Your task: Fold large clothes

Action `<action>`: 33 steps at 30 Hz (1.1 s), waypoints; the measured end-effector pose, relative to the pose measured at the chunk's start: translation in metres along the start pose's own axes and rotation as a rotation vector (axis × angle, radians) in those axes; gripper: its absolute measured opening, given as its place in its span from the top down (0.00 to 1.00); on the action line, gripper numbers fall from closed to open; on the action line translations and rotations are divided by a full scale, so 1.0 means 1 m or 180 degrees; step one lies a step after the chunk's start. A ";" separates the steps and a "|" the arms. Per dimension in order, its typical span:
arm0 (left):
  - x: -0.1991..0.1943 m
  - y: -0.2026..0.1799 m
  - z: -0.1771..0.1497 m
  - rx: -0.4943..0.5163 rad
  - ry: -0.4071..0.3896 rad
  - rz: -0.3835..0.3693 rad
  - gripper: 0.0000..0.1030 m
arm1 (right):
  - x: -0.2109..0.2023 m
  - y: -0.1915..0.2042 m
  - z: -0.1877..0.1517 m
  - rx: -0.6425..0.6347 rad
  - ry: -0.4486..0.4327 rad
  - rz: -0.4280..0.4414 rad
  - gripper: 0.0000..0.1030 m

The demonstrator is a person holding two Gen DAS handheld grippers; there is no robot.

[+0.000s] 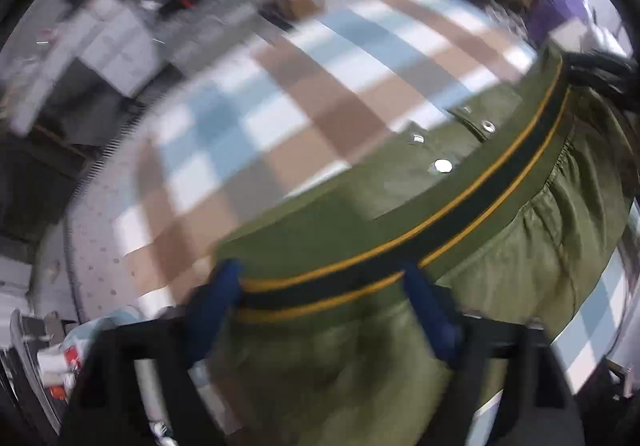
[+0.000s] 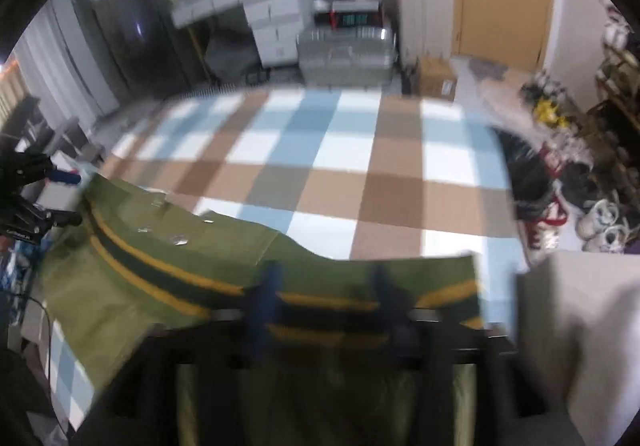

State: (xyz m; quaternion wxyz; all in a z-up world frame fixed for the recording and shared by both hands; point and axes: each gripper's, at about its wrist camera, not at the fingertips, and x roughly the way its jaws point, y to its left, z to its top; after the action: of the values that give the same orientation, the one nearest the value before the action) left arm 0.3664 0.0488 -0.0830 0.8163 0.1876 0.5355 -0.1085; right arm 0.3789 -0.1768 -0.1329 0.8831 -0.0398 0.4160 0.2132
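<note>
Where it lies: olive-green garment (image 1: 500, 246), striped hem band (image 1: 400, 246) uppermost, across the near edge of the checked blue, brown and white surface (image 2: 320, 149).
Left gripper (image 1: 316, 298): blue fingers (image 1: 216, 302) spread apart, band between them, pads not pressing.
Right gripper (image 2: 328, 298): jaws likewise parted over the band near its end.
Snaps (image 1: 442, 165): silver, beside the band.
Writing: motion blur leaves none readable.

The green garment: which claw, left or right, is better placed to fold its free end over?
Right, probably. The right claw sits near the garment's open end, beside bare checked mat. The left claw is over the waistband's other end.
</note>
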 end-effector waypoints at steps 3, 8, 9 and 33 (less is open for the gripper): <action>-0.010 0.030 -0.023 -0.0260 -0.0072 0.0015 0.16 | -0.041 -0.006 -0.022 -0.0098 -0.0290 -0.0112 0.21; 0.034 0.061 -0.053 -0.0608 0.0298 -0.0048 0.16 | -0.028 -0.036 -0.038 0.0151 -0.0080 -0.0428 0.18; 0.045 0.066 -0.057 -0.0709 0.0335 -0.0159 0.16 | -0.021 -0.041 -0.040 0.0224 -0.0014 -0.0403 0.19; 0.067 0.088 -0.040 -0.1268 0.0051 -0.0156 0.98 | 0.014 -0.053 -0.022 0.0436 -0.0060 -0.0363 0.86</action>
State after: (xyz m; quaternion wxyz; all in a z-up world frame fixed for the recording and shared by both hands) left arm 0.3930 0.1468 -0.1415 0.8301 0.0102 0.5572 -0.0188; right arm 0.3929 -0.2249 -0.1631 0.8983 -0.0010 0.4184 0.1340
